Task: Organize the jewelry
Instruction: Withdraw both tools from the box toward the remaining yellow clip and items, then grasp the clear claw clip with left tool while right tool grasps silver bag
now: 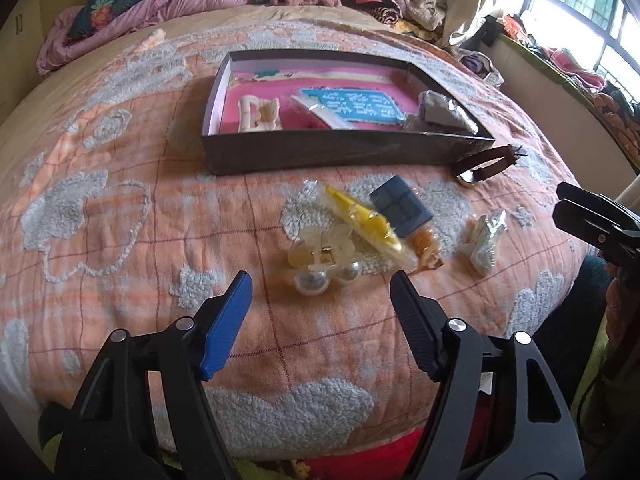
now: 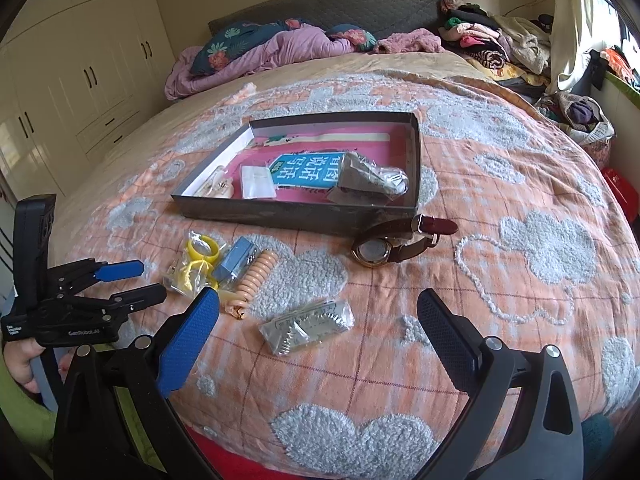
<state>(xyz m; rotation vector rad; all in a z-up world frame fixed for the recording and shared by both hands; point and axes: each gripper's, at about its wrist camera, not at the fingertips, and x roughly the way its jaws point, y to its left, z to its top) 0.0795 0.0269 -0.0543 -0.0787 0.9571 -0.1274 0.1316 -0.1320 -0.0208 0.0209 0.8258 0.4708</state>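
Note:
A dark shallow box [image 1: 320, 152] [image 2: 280, 214] with a pink lining lies on the bed and holds several bagged items. In front of it lie a clear hair claw with pearl balls [image 1: 324, 258], a yellow bagged piece [image 1: 366, 220] [image 2: 196, 260], a blue card [image 1: 400, 204] [image 2: 236, 260], a peach coil hair tie [image 2: 252, 276], a silvery bagged piece [image 1: 486, 240] [image 2: 308, 326] and a brown-strap watch [image 1: 486, 164] [image 2: 394, 242]. My left gripper [image 1: 320, 280] [image 2: 136, 280] is open and empty just before the hair claw. My right gripper [image 2: 320, 300] [image 1: 560, 200] is open and empty above the silvery bag.
The orange quilt with grey fluffy patches [image 2: 540, 248] covers the bed. Pillows and a purple blanket [image 2: 256, 52] lie at the head. A clothes pile [image 2: 500, 48] sits at the far right. White wardrobes [image 2: 68, 68] stand on the left.

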